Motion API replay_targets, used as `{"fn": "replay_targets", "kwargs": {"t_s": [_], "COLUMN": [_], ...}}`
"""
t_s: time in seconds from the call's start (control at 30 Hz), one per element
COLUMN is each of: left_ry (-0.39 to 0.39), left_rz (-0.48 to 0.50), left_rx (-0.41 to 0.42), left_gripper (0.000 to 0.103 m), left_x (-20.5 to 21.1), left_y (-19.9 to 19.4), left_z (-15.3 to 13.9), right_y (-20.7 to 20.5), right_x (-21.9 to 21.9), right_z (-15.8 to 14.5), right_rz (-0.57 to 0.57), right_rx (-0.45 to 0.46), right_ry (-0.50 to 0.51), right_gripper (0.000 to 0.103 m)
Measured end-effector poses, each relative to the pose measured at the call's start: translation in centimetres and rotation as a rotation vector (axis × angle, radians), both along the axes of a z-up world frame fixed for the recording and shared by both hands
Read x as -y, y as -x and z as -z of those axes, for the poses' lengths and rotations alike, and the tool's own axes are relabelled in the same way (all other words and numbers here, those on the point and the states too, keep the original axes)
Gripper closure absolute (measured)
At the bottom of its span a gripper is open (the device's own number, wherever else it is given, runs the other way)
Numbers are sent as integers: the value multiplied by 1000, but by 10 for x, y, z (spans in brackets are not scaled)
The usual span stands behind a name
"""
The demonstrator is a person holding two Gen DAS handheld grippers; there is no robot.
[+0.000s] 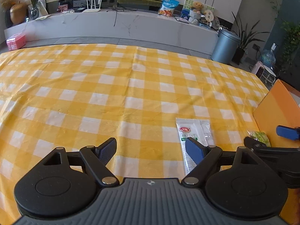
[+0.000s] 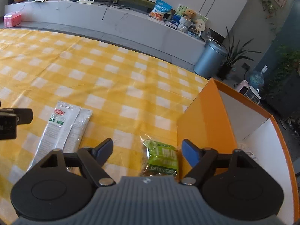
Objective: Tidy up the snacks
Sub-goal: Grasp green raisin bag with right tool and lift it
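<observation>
Although both cameras looked down over the yellow checked table, much was only half seen: the near end of the white sachet ran under the right hand-held gripper, the lower edge of the green snack packet was cut off by that gripper's body, and the small print on both was unreadable. The orange box ran out of frame at the right, and what lay on its white floor was too blurred to name.

Counted, there was one white sachet, one green snack packet and one orange box. The packet lay on the cloth right against the box's outer wall; the sachet lay apart to its left.

Both tools pointed steeply down at the table. The right hand-held gripper's jaws stood wide above the green packet, pressing on nothing. The left hand-held gripper was likewise spread, empty, its right finger over the sachet's end.
</observation>
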State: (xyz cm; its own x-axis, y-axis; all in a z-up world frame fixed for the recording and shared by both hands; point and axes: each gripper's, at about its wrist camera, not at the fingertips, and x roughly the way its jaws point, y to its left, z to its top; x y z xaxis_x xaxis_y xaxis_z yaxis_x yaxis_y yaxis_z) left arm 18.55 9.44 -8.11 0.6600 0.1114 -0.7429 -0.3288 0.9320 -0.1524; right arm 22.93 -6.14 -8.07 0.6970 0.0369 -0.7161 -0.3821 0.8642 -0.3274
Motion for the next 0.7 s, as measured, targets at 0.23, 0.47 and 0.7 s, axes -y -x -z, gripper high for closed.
{"fn": "replay_targets", "kwargs": {"t_s": [0.23,0.47,0.7], "left_ry": [36,-25,-67], "left_rz": [-32,-80,-35], "left_rx": [0,34,16], "left_gripper": [6,6,6], "left_x": [-8,-9,1], "left_y": [1,5,1], "left_z": [2,-4,-1], "right_y": [-5,-10,-12], "right_x": [-10,-1,18], "right_z": [38,35,11], "right_rz": [15,-12,-35], "right_rx": [53,9,-141], "right_ry": [211,181,-69], "right_gripper": [44,70,76]}}
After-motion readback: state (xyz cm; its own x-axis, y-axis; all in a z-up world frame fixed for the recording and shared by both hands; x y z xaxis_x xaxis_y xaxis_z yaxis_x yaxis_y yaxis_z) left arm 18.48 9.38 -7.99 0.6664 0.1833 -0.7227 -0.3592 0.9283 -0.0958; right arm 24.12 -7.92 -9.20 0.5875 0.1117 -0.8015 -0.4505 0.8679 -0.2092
